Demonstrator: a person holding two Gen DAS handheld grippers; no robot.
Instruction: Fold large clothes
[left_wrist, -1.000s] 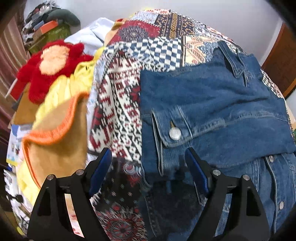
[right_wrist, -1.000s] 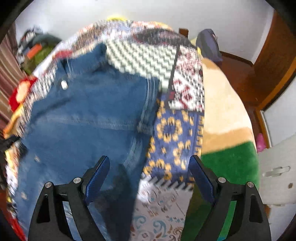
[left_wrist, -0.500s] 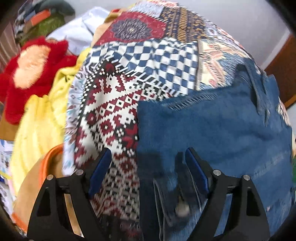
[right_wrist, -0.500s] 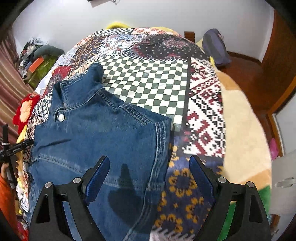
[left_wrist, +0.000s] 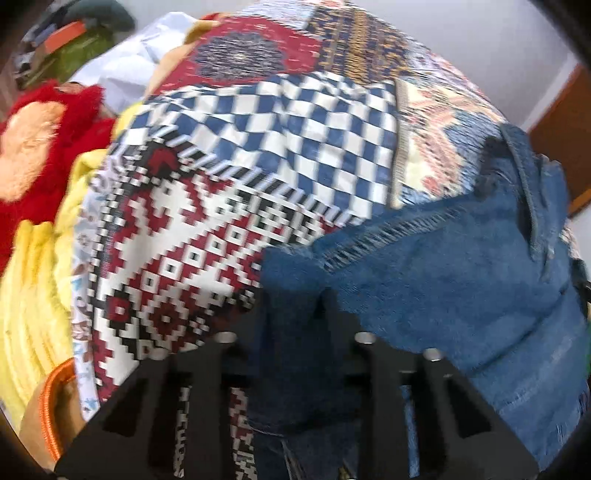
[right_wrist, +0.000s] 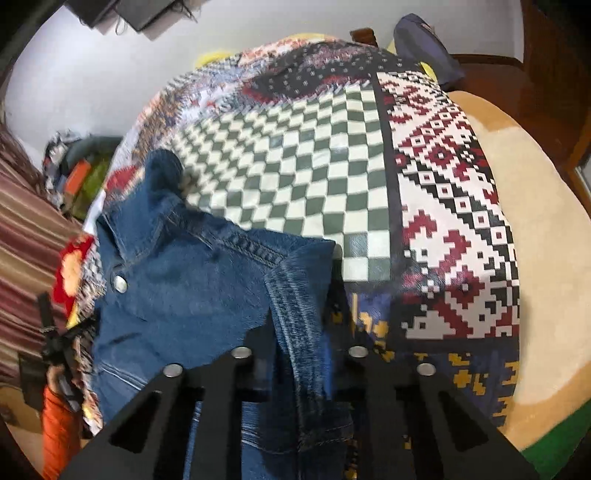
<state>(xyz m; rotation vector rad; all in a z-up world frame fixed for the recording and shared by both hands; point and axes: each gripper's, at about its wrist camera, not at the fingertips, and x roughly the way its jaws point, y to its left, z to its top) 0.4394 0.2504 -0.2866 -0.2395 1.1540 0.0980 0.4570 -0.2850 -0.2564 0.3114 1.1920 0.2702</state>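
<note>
A blue denim jacket (left_wrist: 454, 273) lies on a patchwork bedspread (left_wrist: 236, 155), collar toward the far side. My left gripper (left_wrist: 295, 299) is shut on the jacket's left shoulder corner, denim bunched between the jaws. In the right wrist view the jacket (right_wrist: 184, 280) shows its collar and a metal snap button (right_wrist: 120, 283). My right gripper (right_wrist: 303, 291) is shut on the jacket's right shoulder corner, where a ridge of denim runs between the jaws.
A red plush toy (left_wrist: 40, 140) and yellow cloth (left_wrist: 33, 295) lie left of the bedspread. A clothes pile (right_wrist: 81, 170) sits at the far left. The bedspread (right_wrist: 443, 206) ends at a beige blanket (right_wrist: 546, 258) on the right. A dark bag (right_wrist: 424, 48) lies at the far end.
Both grippers moved forward along the jacket to its shoulder corners and closed on the denim; they were open half a second ago.
</note>
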